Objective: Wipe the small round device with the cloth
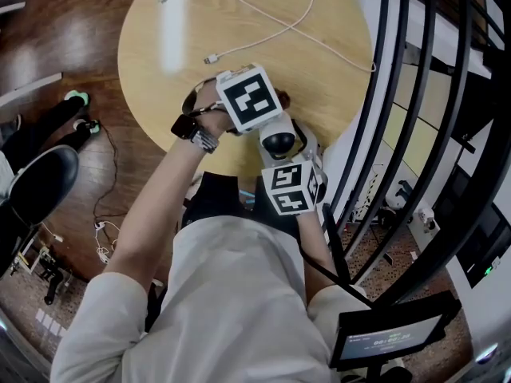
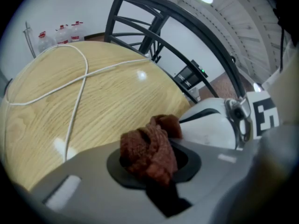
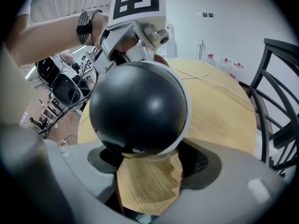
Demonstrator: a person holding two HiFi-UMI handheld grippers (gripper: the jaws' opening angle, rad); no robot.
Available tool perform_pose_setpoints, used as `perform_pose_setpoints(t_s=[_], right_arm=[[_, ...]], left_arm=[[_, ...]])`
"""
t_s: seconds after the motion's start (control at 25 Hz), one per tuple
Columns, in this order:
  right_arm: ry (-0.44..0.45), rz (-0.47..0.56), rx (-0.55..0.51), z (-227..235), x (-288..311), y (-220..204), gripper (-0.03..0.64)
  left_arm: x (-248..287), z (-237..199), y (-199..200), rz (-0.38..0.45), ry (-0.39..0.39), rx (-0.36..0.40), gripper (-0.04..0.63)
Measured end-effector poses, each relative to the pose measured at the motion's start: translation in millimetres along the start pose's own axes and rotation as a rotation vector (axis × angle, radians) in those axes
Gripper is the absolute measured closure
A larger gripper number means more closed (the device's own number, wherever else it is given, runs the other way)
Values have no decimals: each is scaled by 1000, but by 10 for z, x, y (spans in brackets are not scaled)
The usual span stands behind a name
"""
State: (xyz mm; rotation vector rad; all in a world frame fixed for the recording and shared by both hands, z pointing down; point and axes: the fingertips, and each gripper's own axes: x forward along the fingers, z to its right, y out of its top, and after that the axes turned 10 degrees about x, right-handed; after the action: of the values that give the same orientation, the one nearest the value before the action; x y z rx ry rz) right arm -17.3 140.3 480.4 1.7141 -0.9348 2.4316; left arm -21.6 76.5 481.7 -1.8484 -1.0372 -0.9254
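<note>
While the cloth (image 2: 145, 146) clamped in the left gripper (image 2: 156, 169) hides its tips, the right gripper (image 3: 148, 164) holds the round device (image 3: 138, 106) between wide-set jaws.

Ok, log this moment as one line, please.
left gripper: shut on cloth | right gripper: shut on round device | cloth beside it, contact unclear

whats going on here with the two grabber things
A person is working at a round wooden table with a handheld gripper in each hand. The right gripper is clamped on a small round device, black-domed with a white rim, held above the tabletop. The left gripper pinches a bunched reddish-brown cloth right next to the device; whether they touch cannot be told. A white cable lies on the table.
</note>
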Motion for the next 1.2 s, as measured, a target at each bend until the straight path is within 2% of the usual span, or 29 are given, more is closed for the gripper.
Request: perform_pose_setpoints(t_s=[0.12,0.24,0.32,0.36,0.52,0.68,0.8,1.0,1.08,1.2], right_arm=[[3,-5,-1,17,18,6,265],[-14,2,16,68,8,7,265],[-49,12,46,126,-27,-19,265],[-69,19,68,157,-51,-35,265],[-122,106,231,274,-204,-93,265],[-90,227,382,296,-256,10,264],[-97,260,415,321,-182,152,264],[-180,281,426,438,-82,306,261],[-183,259,413,454,-72,306,261],[-134,233,362,440,-59,307,261]], left_arm=[[50,-76,-16,-33,16,18,511],[39,-100,-44,-51,7,-3,511],[37,-135,-42,-19,33,-26,509],[18,-169,-15,39,59,-48,508],[-269,-329,119,376,169,-165,508],[-657,-314,68,501,191,-225,508],[-1004,-296,183,566,230,-208,508],[-1289,-148,483,598,247,-119,508],[-1293,-89,553,604,230,-104,508],[-1218,10,593,579,160,-86,508]])
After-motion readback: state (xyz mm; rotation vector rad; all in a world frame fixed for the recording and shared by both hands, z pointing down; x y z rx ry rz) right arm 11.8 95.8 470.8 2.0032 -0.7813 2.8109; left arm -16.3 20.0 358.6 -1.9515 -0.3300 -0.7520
